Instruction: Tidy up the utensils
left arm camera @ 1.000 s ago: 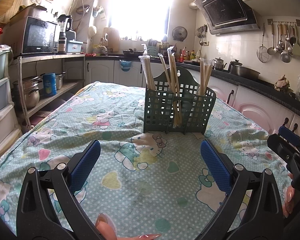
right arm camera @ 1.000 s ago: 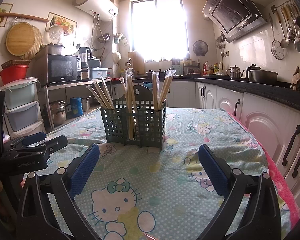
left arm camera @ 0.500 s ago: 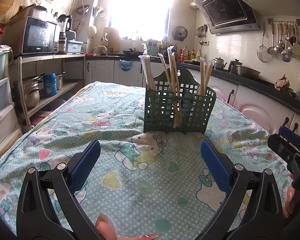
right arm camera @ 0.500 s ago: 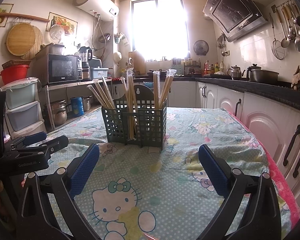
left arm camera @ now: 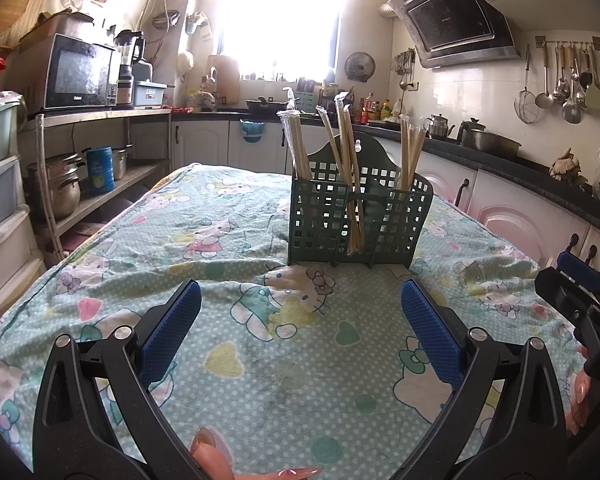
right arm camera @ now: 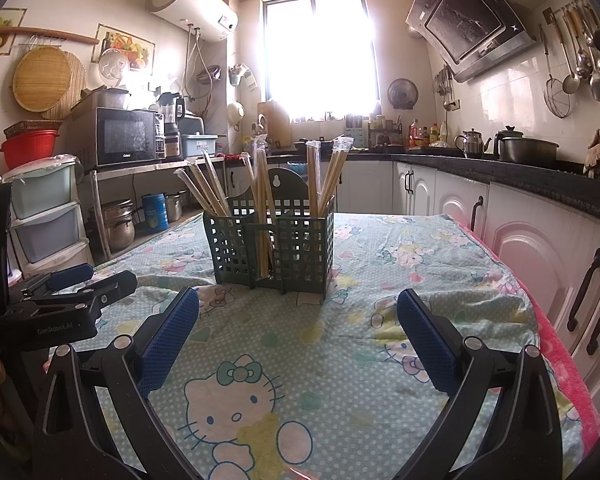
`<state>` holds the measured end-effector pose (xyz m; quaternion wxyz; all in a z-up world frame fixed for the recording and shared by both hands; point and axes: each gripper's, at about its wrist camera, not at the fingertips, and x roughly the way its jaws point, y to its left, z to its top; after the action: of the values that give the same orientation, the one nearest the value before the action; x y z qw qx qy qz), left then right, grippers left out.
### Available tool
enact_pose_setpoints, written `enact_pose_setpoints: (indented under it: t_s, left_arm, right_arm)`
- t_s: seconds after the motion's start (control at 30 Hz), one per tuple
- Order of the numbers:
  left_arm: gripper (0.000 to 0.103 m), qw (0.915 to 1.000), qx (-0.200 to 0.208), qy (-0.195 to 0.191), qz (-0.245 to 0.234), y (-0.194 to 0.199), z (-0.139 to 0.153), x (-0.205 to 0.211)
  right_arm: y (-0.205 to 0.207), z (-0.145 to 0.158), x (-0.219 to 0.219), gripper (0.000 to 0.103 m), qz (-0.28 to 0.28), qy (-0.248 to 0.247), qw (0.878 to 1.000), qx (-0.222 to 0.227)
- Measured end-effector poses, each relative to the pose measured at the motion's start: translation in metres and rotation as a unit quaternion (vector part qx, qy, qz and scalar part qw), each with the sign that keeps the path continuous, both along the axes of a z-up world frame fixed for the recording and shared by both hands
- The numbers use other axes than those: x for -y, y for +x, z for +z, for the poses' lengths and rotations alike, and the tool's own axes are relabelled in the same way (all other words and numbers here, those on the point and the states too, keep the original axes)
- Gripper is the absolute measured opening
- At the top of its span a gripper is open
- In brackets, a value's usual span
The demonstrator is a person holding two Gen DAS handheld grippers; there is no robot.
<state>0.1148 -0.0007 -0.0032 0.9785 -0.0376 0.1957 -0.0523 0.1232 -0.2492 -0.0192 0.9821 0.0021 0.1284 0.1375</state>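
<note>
Landmark: a dark green plastic lattice utensil caddy (left arm camera: 360, 216) stands upright on the pale green cartoon-cat printed tablecloth (left arm camera: 220, 248), toward the far middle of the table.

Chopsticks: bundles of pale wooden chopsticks in clear wrappers (left arm camera: 346, 152) stand in the caddy's compartments, leaning at slight angles; in the right wrist view the bundles (right arm camera: 260, 200) fan out in three groups, one at the caddy's left side, one at its middle, one at its right side.

Left gripper (left arm camera: 300, 332): held low over the tablecloth on the near side of the caddy, pointing toward it, level with the cloth. Its blue-padded fingers (left arm camera: 172, 332) are spread wide with only cloth between them. A fingertip with a pink nail shows below the black frame.

Right gripper (right arm camera: 298, 332): also on the near side of the caddy, aimed at it, fingers spread wide and holding nothing; the blue pads (right arm camera: 428, 340) sit well apart from the caddy's base.

Relation of the two: in the left wrist view the right gripper's black body shows at the caddy's right and nearer the camera; in the right wrist view the left gripper's black body lies to the caddy's left, near the table edge.

Behind the caddy: a black countertop (right arm camera: 520, 172) with a dark cooking pot (right arm camera: 528, 148) and a bright window (right arm camera: 320, 52).
</note>
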Motion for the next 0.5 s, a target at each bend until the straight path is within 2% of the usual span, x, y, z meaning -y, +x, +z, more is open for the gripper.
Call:
enact_pose_setpoints:
  t_s: [0.13,0.27,0.37,0.5]
  left_arm:
    - [0.092,0.9999,0.002,0.008,-0.007,-0.002,0.0,0.006]
    - [0.092,0.9999,-0.004,-0.004,-0.014,-0.002,0.0,0.004]
    - [0.092,0.9991,-0.03,-0.027,-0.009,0.002,0.002,-0.007]
    - [0.092,0.9942,-0.096,-0.017,0.044,0.029,0.004,-0.042]
  right_arm:
    - [-0.001,0.0,-0.002,0.097,-0.002,-0.002,1.0,-0.002]
    - [0.002,-0.001,-0.001,0.097,-0.011,0.002,1.0,-0.016]
    - [0.009,-0.002,0.007,0.097,-0.029,0.008,0.999,-0.04]
    - [0.033,-0.004,0.033,0.097,-0.081,-0.009,0.991,-0.102]
